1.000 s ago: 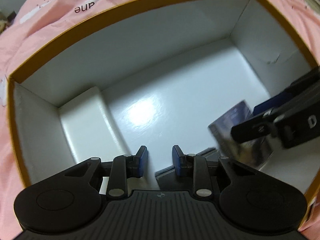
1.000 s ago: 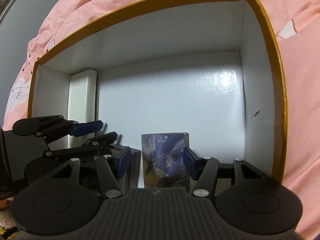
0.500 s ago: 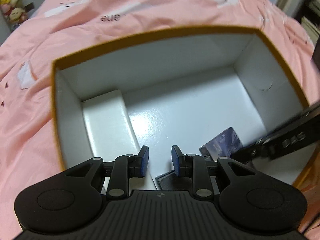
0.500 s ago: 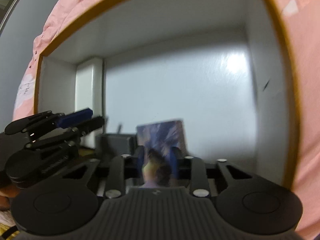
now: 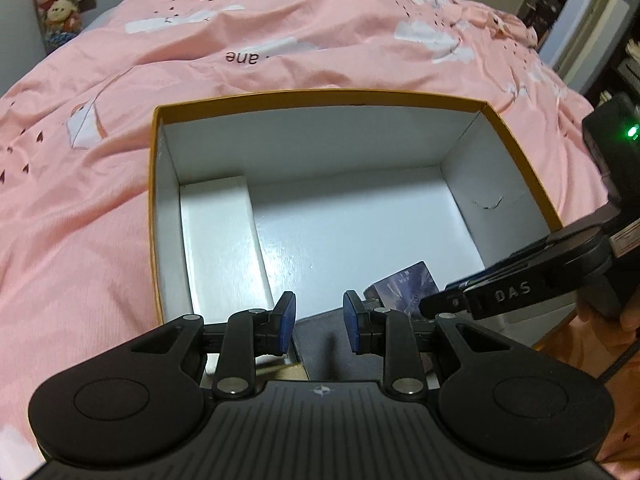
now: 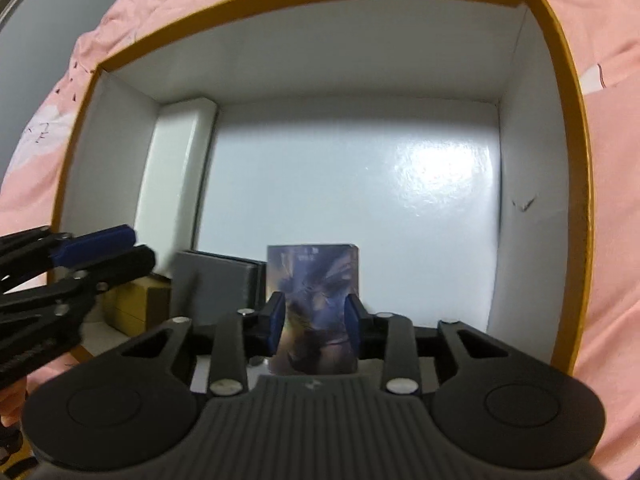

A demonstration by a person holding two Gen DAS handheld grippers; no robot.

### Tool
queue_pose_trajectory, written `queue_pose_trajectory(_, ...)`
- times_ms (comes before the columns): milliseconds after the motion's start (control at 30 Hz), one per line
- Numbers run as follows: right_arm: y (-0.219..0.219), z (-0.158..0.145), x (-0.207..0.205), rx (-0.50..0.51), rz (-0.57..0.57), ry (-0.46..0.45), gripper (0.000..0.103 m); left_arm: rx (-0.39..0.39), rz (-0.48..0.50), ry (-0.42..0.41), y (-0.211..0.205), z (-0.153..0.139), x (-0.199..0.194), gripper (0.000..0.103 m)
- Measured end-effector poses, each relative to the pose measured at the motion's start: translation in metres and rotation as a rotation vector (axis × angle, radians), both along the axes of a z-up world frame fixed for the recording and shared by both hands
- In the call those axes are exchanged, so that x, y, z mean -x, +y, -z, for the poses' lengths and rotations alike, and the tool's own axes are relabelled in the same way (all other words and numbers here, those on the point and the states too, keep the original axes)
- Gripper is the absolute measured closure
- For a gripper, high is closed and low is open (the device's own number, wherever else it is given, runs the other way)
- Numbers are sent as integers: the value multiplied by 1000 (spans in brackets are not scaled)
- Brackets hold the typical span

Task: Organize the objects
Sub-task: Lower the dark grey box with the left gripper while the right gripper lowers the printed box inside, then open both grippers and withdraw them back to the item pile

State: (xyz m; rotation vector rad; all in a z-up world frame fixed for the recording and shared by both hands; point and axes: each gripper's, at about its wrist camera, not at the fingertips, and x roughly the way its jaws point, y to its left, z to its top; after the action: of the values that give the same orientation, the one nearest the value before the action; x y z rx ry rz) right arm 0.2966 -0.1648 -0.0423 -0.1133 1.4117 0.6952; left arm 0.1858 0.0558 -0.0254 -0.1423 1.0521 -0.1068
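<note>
An orange-rimmed box [image 5: 320, 98] with white walls stands on a pink duvet. Inside it, near the front wall, is a card pack [image 6: 314, 272] with a blue-purple picture. My right gripper [image 6: 315, 308] points down into the box, its blue pads at the pack's two sides. Its jaws are opening and do not visibly press the pack [image 5: 404, 284]. My left gripper [image 5: 316, 308] hovers above the box's near edge, its pads a small gap apart with nothing between them. From the left wrist view, the right gripper [image 5: 436, 304] reaches in from the right.
A long white box [image 5: 220, 240] lies along the box's left wall. A grey flat box [image 6: 214, 284] and a tan box [image 6: 136, 304] sit at the near left corner. Plush toys [image 5: 56, 8] hang at the far left. A hand holds the right gripper.
My left gripper has risen and drawn back out of the box. My right gripper closed in around the card pack and has since widened again.
</note>
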Motion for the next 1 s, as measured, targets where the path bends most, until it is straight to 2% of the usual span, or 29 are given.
queue_pose_trajectory(200,-2,10,0,-2,31,30,68,48,-58,-26,6,-6,19,72)
queue_pose_trajectory(267,-5,13,0,-18,52,56,73,57,-67,-32,7,-9,26,72)
queue_pose_trajectory(333,-6,17,0,-37,68,80,74,67,-74,-40,6,-11,32,72)
queue_pose_trajectory(533,-6,13,6,-42,58,42,75,87,-87,-59,3,-17,50,72)
queue_pose_trajectory(667,-9,-12,22,-96,20,-48,74,89,-106,-86,-3,-21,66,72)
queue_pose_trajectory(867,-23,-58,70,-182,-53,-261,74,67,-83,-171,-22,-30,100,72)
queue_pose_trajectory(1000,-33,-70,110,-257,-93,-390,74,72,-49,-220,-31,-35,124,72)
